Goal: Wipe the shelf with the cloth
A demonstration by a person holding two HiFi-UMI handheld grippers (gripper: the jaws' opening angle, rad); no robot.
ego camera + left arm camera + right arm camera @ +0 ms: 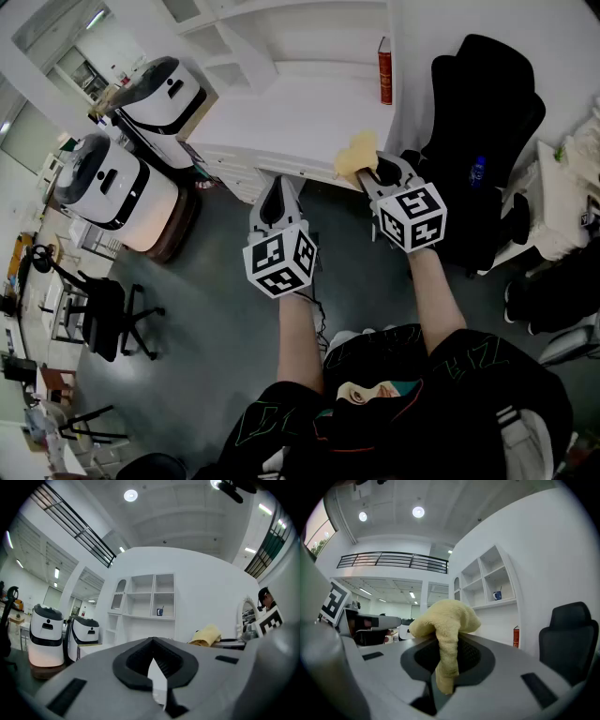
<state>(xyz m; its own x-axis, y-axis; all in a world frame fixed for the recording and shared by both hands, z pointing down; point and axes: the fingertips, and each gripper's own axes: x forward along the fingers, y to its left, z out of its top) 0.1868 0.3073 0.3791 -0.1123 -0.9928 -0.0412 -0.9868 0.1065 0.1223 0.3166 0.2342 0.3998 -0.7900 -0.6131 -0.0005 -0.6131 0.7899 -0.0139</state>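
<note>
A white shelf unit (309, 103) stands ahead of me; it also shows in the left gripper view (145, 602) and the right gripper view (487, 583). My right gripper (367, 169) is shut on a yellow cloth (356, 155) and holds it just before the front edge of the unit's wide lower surface. In the right gripper view the cloth (445, 616) bulges over the closed jaws of that gripper (447, 641) and hangs down between them. My left gripper (277, 192) hovers lower and to the left, short of the shelf. Its jaws (152, 641) are shut on nothing. The cloth (206, 635) shows to its right.
A red fire extinguisher (384, 70) stands at the shelf's right side. A black office chair (487, 122) is right of my right gripper. Two white-and-black machines (117, 183) (164, 94) stand left of the shelf. A blue mug (160, 612) sits in an upper compartment.
</note>
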